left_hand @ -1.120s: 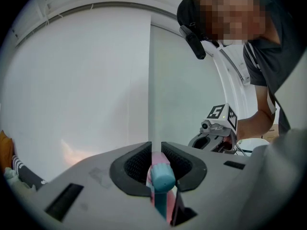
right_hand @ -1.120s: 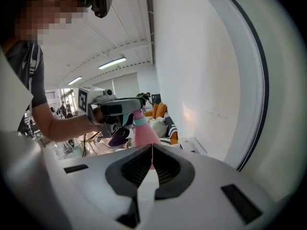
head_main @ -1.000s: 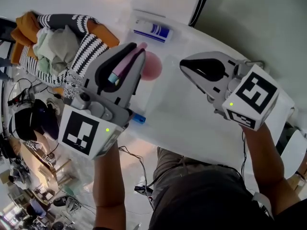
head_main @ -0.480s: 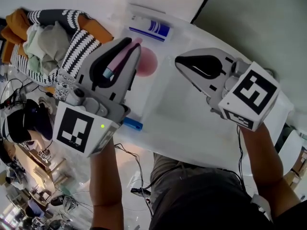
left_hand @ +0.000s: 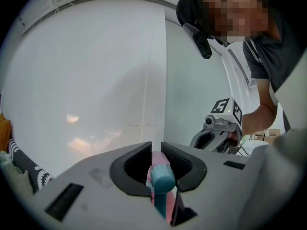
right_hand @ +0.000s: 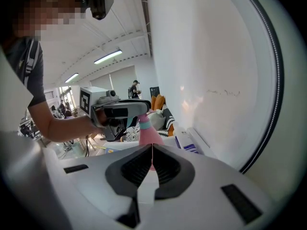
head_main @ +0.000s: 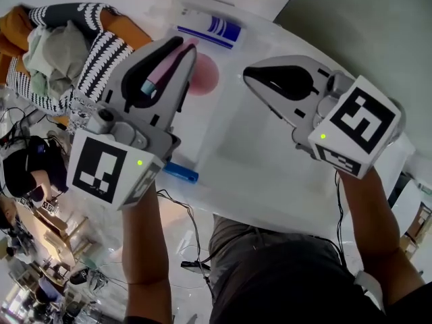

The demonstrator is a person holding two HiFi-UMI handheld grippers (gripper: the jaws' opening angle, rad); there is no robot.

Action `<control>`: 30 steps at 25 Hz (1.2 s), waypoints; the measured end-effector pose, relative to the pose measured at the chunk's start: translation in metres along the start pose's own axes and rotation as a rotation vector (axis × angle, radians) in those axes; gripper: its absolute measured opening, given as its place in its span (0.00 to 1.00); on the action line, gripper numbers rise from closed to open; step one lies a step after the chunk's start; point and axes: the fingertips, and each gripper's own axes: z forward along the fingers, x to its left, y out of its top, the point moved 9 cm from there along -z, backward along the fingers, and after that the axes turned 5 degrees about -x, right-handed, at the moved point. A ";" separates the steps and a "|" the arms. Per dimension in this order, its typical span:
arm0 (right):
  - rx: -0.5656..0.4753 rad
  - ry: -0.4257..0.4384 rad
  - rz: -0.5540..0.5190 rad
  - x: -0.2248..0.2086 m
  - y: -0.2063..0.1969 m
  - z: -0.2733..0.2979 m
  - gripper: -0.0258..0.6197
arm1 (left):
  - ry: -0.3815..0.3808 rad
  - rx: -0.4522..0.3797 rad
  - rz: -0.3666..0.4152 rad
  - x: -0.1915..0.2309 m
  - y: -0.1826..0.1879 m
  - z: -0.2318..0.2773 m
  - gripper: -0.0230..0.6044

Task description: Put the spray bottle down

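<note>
The long white counter (head_main: pixel 256 174) had a heap of striped, orange and pale clothes (head_main: pixel 67 52) at its far left. Above it, the left tongs (head_main: pixel 181 49) were clenched on the neck of the pink, teal-collared plastic spray bottle (head_main: pixel 204 78). The right tongs (head_main: pixel 251 79) were pressed together, empty.

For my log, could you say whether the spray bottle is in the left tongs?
In: the left tongs are shut on the spray bottle, at its neck.
</note>
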 end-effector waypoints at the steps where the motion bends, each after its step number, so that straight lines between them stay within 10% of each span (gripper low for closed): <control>1: 0.004 0.003 0.005 -0.002 -0.002 0.002 0.05 | 0.001 0.002 0.000 0.001 -0.002 0.001 0.14; 30: 0.032 -0.024 0.048 -0.018 -0.024 0.026 0.05 | -0.037 0.011 0.043 0.014 -0.044 0.016 0.14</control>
